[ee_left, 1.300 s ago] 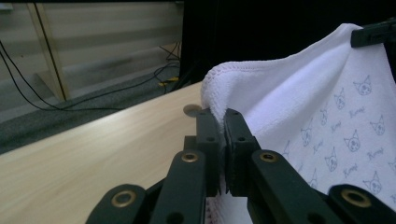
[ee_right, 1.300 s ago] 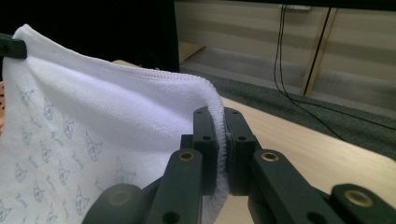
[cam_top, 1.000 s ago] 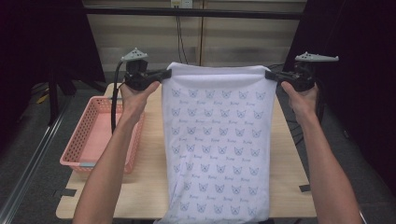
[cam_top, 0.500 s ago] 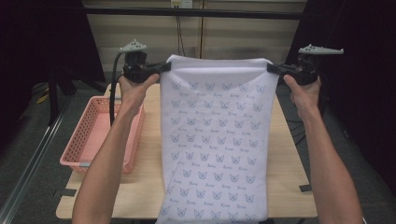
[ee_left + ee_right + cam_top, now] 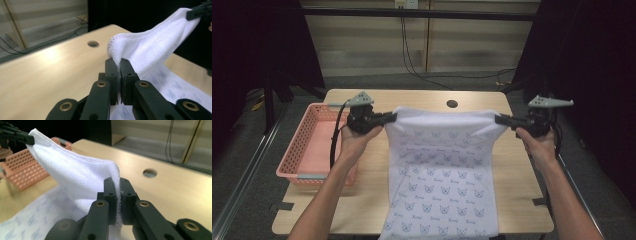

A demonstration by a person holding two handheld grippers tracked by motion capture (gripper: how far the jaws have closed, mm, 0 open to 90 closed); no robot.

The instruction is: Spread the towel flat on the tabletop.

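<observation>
Left gripper (image 5: pixel 393 116) and right gripper (image 5: pixel 499 119) each clamp one top corner of the printed towel (image 5: pixel 444 175). The towel hangs over the counter (image 5: pixel 362 190); its lower end appears to drape toward 6 o'clock. Pink basket (image 5: pixel 307 150) sits at 9 o'clock.

Pink perforated basket (image 5: pixel 314 150) sits at the left edge of the surface (image 5: pixel 362 195), partly overhanging that edge, long side parallel to it; interior looks empty. Round hole (image 5: pixel 452 104) in the surface near the far edge, about mid-width. Black cables (image 5: pixel 412 55) run down the slatted wall and across the floor beyond the far edge.
</observation>
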